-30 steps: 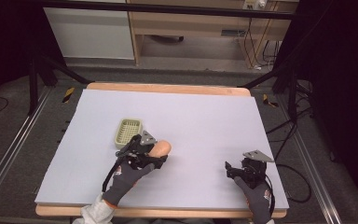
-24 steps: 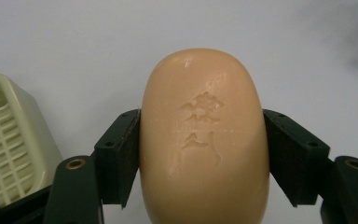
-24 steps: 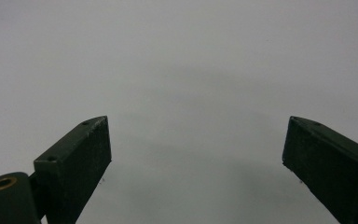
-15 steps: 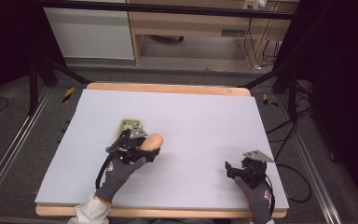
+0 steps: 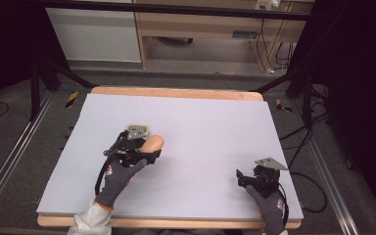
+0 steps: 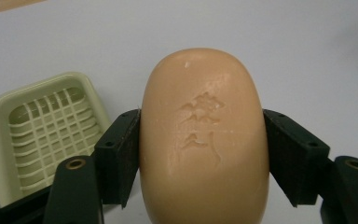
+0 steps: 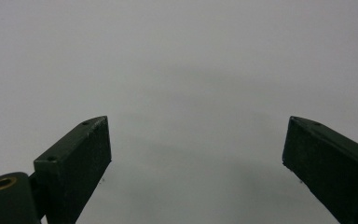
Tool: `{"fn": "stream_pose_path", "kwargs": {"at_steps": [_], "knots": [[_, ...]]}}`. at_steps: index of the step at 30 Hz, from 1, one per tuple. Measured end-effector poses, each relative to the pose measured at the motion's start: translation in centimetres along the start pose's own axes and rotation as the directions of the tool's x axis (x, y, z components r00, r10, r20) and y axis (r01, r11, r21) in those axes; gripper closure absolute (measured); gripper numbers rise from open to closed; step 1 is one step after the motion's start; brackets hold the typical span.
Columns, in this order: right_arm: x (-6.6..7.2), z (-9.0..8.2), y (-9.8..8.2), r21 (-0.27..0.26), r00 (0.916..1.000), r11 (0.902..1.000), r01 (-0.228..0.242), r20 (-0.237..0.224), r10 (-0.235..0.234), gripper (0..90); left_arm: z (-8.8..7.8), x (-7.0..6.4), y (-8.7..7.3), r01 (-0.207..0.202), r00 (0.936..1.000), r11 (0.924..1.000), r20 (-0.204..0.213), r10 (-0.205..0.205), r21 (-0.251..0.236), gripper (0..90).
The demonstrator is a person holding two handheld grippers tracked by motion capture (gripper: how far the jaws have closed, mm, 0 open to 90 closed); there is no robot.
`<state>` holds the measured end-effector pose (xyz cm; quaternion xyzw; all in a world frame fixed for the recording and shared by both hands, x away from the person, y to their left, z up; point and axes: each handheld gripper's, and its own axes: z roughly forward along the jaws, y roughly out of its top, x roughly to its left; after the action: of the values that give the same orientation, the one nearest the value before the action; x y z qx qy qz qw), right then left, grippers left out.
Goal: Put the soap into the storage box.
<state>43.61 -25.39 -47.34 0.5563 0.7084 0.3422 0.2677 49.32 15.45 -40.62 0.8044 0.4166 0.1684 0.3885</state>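
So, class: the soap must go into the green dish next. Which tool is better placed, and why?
Left. The left tool already grips the soap beside the dish; the right tool sits open, far across the table.

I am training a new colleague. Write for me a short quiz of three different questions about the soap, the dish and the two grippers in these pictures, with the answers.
1. True or false: the left gripper is shut on the soap bar.
2. Multiple choice: in the left gripper view, the soap dish is
A. holding the soap bar
B. without soap, beside the held bar
C. upside down
3. Short answer: how do the jaws of the right gripper stand, and what is between them?

Key
1. True; both jaws press the bar's sides.
2. B
3. Wide apart, with nothing between them, above the bare table.
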Motion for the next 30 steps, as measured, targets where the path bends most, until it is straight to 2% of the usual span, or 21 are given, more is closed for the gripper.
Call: {"fn": "stream_pose_path", "kwargs": {"at_steps": [21,30], "knots": [[0.1,0.1,0.0,0.005,1.0,1.0,0.001,-0.002,-0.001,8.2,-0.2,3.2,0.5,0.046,0.9964,0.9989,-0.071,-0.046,-0.013,31.6],[0.1,0.1,0.1,0.003,1.0,1.0,-0.001,-0.005,0.001,8.2,0.3,3.9,0.5,0.059,0.9948,0.9982,-0.083,-0.06,-0.006,31.7]]}}
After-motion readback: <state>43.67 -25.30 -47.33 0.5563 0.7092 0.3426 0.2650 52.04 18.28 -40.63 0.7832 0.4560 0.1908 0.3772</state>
